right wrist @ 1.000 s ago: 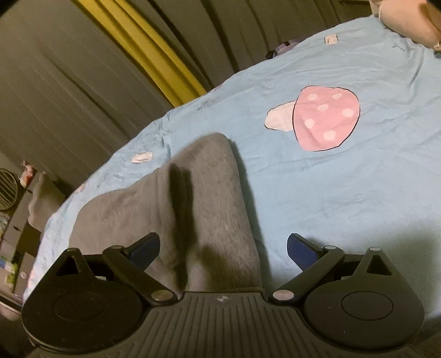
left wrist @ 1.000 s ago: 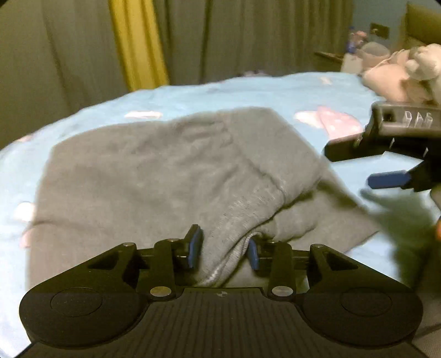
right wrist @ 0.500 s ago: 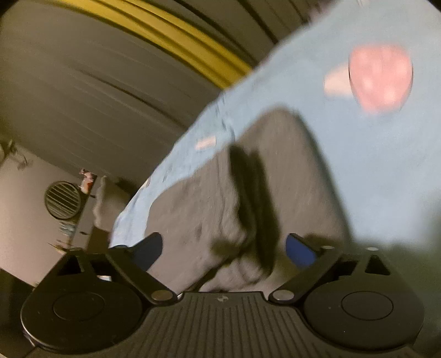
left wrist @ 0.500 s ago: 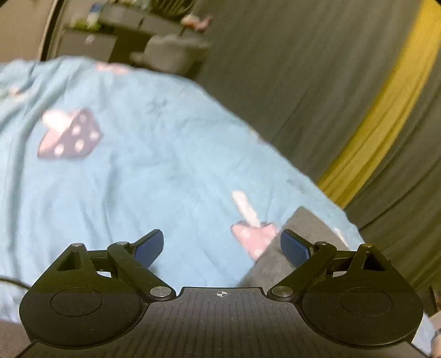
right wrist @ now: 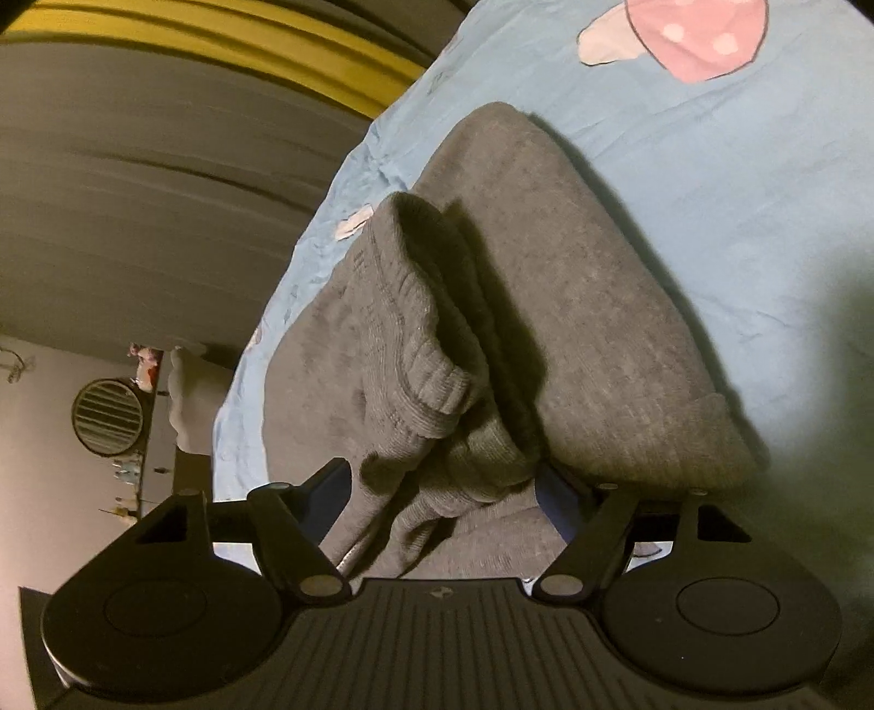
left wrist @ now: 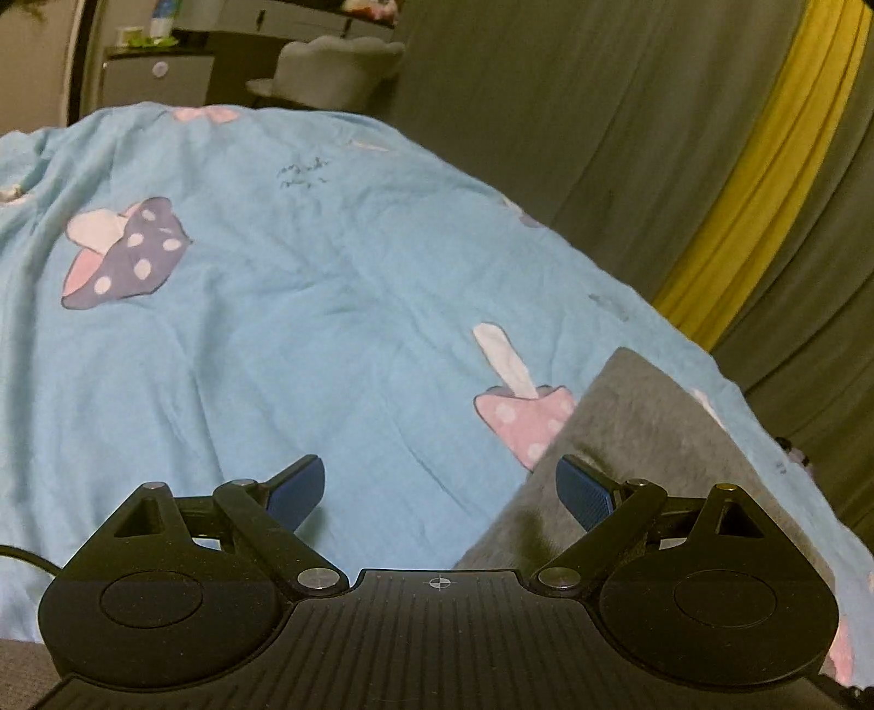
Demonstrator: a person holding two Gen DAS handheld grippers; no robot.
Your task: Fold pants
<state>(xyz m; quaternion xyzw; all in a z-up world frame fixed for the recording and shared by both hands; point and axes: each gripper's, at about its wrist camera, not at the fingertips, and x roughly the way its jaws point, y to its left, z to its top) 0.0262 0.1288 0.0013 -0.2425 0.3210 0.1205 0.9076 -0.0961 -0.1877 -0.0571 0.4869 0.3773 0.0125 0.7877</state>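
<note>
The grey knit pants (right wrist: 546, 306) lie folded on a light blue bed sheet (right wrist: 737, 180). In the right wrist view their ribbed waistband (right wrist: 431, 377) is bunched up between the blue pads of my right gripper (right wrist: 445, 491), whose jaws stand open around the cloth without clamping it. In the left wrist view only a corner of the pants (left wrist: 650, 437) shows at the right. My left gripper (left wrist: 440, 486) is open and empty, above the bare sheet (left wrist: 273, 327) with its right pad (left wrist: 587, 489) over the pants' edge.
The sheet has mushroom prints (left wrist: 125, 251) (right wrist: 694, 33). Grey curtains with a yellow stripe (left wrist: 765, 164) hang past the bed's far edge. A grey chair (left wrist: 333, 60) and a cabinet (left wrist: 158, 76) stand beyond the bed. A round fan (right wrist: 109, 418) sits at the left.
My left gripper let go of the waistband, opened and swung left toward the bare sheet. My right gripper moved in over the bunched waistband, which now lies between its open pads.
</note>
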